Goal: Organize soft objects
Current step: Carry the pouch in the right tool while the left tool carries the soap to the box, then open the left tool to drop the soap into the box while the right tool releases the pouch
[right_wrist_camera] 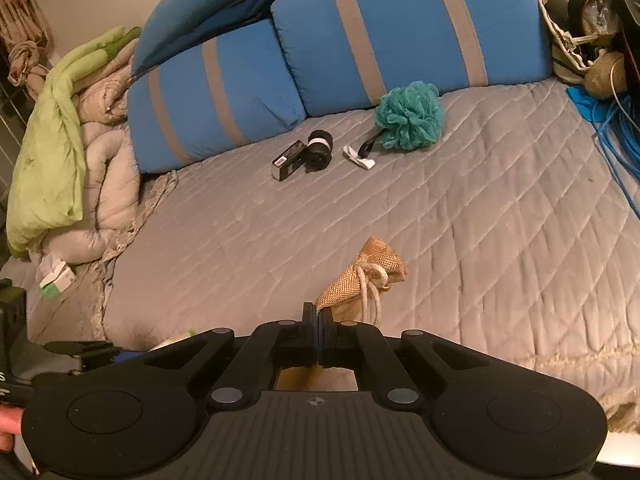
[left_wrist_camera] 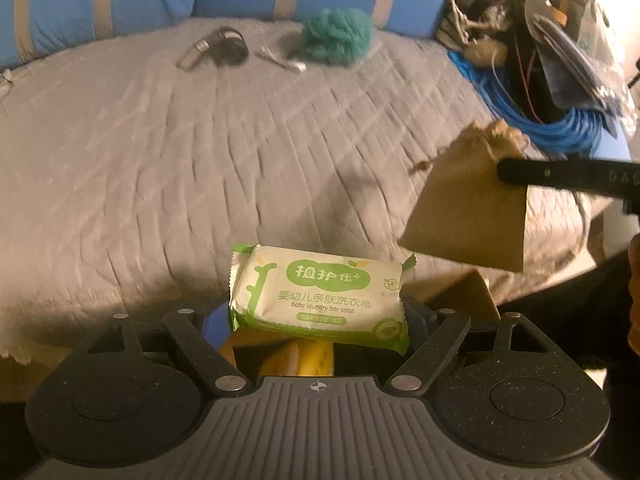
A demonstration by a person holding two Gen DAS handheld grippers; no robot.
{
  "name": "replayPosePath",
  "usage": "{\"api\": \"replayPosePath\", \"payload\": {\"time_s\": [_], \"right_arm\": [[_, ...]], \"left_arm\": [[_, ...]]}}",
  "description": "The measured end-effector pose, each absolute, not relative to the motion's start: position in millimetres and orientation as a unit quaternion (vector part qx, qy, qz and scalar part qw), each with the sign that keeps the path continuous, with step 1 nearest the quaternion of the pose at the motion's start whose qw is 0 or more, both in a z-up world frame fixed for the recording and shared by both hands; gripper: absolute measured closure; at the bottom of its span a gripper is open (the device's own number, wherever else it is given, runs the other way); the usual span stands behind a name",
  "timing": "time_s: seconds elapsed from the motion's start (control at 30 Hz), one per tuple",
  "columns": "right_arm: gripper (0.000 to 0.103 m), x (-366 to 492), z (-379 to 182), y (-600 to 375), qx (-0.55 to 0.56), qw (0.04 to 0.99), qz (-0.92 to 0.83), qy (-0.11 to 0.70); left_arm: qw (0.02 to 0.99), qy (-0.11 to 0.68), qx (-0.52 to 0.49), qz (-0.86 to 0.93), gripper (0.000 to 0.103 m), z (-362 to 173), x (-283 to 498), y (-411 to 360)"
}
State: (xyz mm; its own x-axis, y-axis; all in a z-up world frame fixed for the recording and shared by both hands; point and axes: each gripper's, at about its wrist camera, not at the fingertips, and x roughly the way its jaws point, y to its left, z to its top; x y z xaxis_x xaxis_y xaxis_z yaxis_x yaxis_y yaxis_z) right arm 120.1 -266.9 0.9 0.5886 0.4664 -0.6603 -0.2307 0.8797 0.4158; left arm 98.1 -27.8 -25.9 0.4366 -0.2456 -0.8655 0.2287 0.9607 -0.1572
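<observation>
Your left gripper clamps the green-and-white wrapped soap bar; your right gripper pinches the tan burlap drawstring pouch above the grey quilted bed's near edge.

The left gripper's fingertips were hidden behind the soap packet held between them. A yellow item beneath the packet was largely covered and could not be identified. The far bedspread was motion-blurred in the left wrist view. The burlap pouch had its lower part concealed behind the right gripper. The pile of bags and cables at far right was cut off by the picture's edge. Small print on the packet was unreadable.
</observation>
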Motion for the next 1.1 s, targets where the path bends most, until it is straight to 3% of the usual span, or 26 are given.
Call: {"api": "replayPosePath", "payload": {"time_s": [0.37, 0.87, 1.1], "right_arm": [[0.1, 83.9, 4.2, -272.4, 0.146, 0.876, 0.198, 0.415], [0.1, 60.0, 1.5, -262.3, 0.123, 0.858, 0.224, 0.445], [0.1, 49.6, -0.8, -235.5, 0.103, 0.819, 0.313, 0.471]], "left_arm": [[0.824, 0.535, 0.016, -0.185, 0.019, -39.3, 67.2, -47.2], [0.854, 0.51, -0.047, -0.092, 0.017, -25.2, 54.8, -15.8], [0.86, 0.501, -0.061, -0.071, 0.017, -20.3, 53.4, -4.6]]}}
